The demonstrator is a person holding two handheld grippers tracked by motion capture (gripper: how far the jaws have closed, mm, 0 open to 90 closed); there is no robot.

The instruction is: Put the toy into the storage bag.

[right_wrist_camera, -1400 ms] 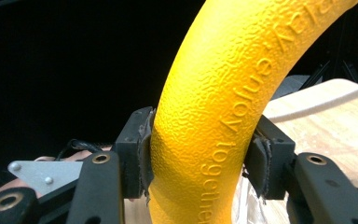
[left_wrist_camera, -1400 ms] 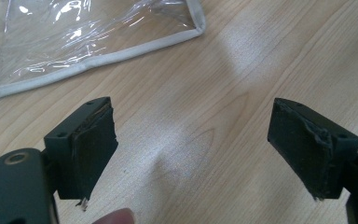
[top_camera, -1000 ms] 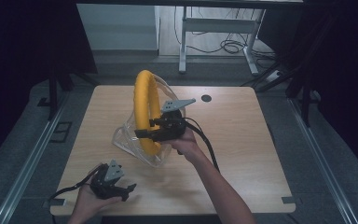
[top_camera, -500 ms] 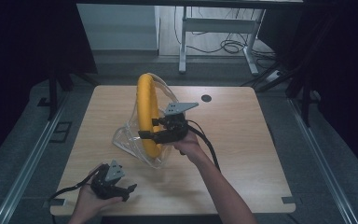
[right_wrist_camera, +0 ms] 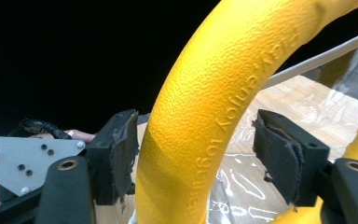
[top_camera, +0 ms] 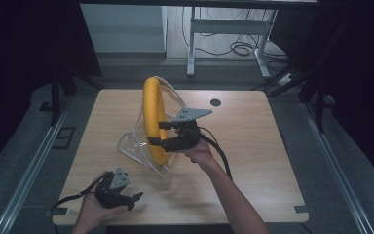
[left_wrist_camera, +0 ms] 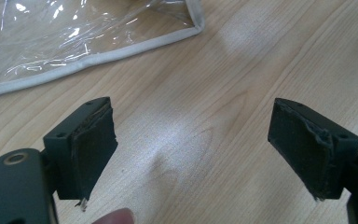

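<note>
Letting go of the yellow ring in the clear bag, right claw just widened; next, backing off without tipping it.

Dim overhead light leaves the high view murky, its sides near black and only the wooden surface and the floor behind it lit, while a soft white sheen lies on that wood, glare streaks the clear plastic bag, and the close yellow ring shows sharp.
</note>
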